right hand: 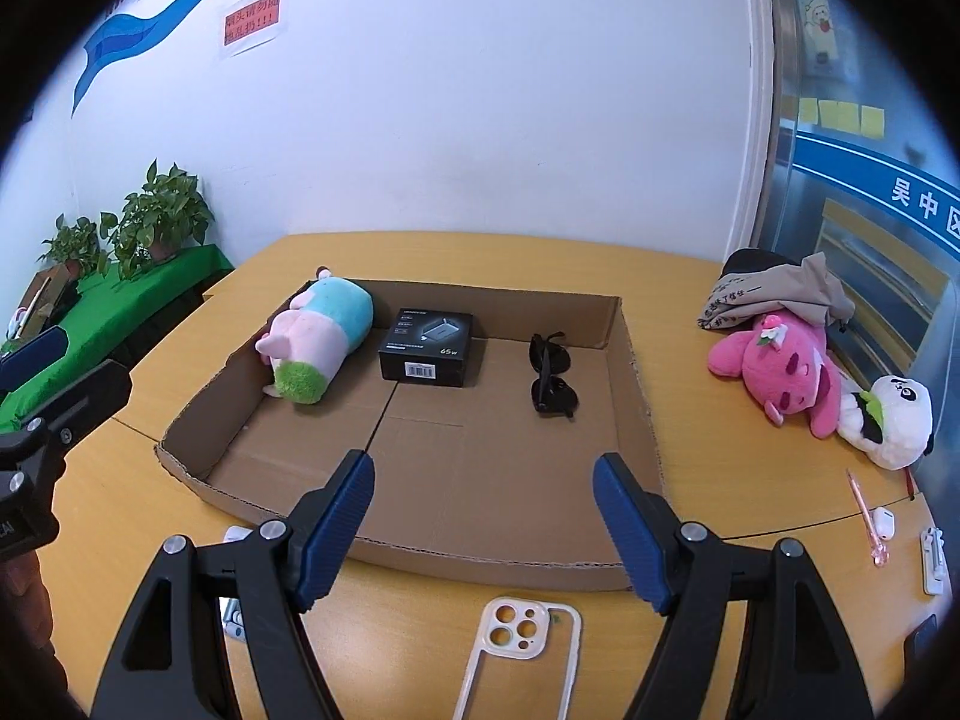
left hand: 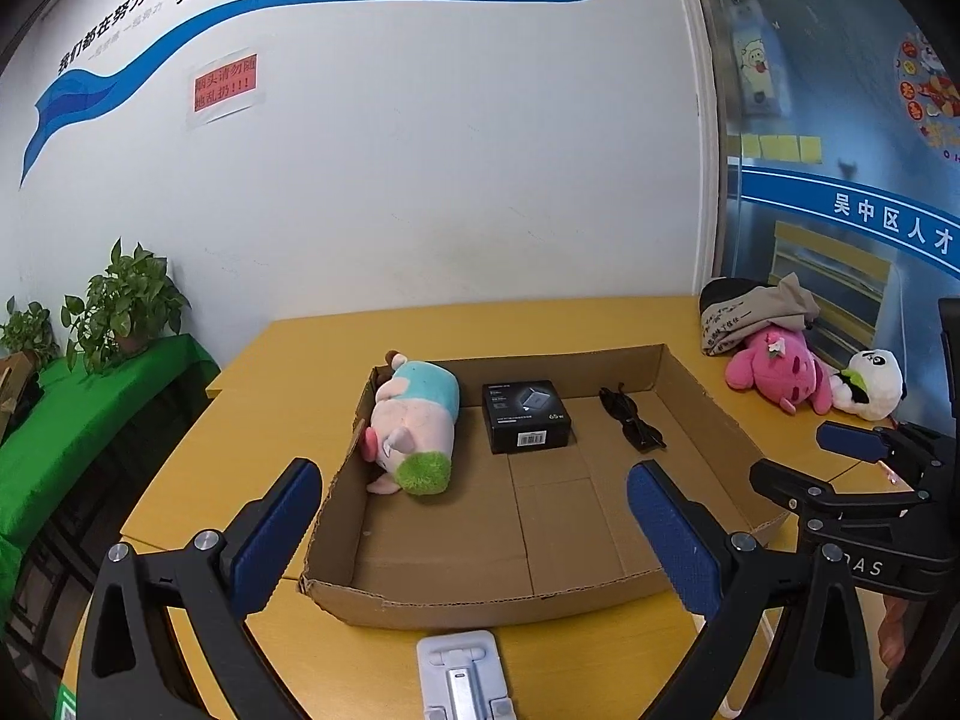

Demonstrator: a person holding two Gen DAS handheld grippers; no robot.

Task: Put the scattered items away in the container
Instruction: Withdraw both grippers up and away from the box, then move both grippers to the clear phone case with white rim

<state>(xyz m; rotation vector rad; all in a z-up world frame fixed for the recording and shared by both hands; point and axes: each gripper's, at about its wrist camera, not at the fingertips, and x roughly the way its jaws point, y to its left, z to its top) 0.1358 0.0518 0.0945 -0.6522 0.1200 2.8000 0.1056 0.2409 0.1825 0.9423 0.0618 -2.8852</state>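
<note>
A shallow cardboard tray [left hand: 702, 414] [right hand: 636, 384] lies on the yellow table. Inside it are a pink-and-blue plush [left hand: 414, 420] [right hand: 318, 342], a black box [left hand: 525, 417] [right hand: 429, 348] and black sunglasses [left hand: 633, 420] [right hand: 552, 375]. My left gripper [left hand: 474, 534] is open and empty, above the tray's near edge. My right gripper [right hand: 483, 528] is open and empty, also at the near edge; it shows at the right of the left wrist view [left hand: 840, 456]. A white phone stand [left hand: 462, 672] and a cream phone case [right hand: 516, 654] lie on the table in front of the tray.
At the table's right are a pink plush [right hand: 780, 372], a panda plush [right hand: 894, 420], a cloth bag [right hand: 774, 294], a pink pen [right hand: 867, 519], a white earbud case [right hand: 881, 522] and a small white item [right hand: 933, 558]. Potted plants [right hand: 162, 216] stand on a green-covered bench at the left.
</note>
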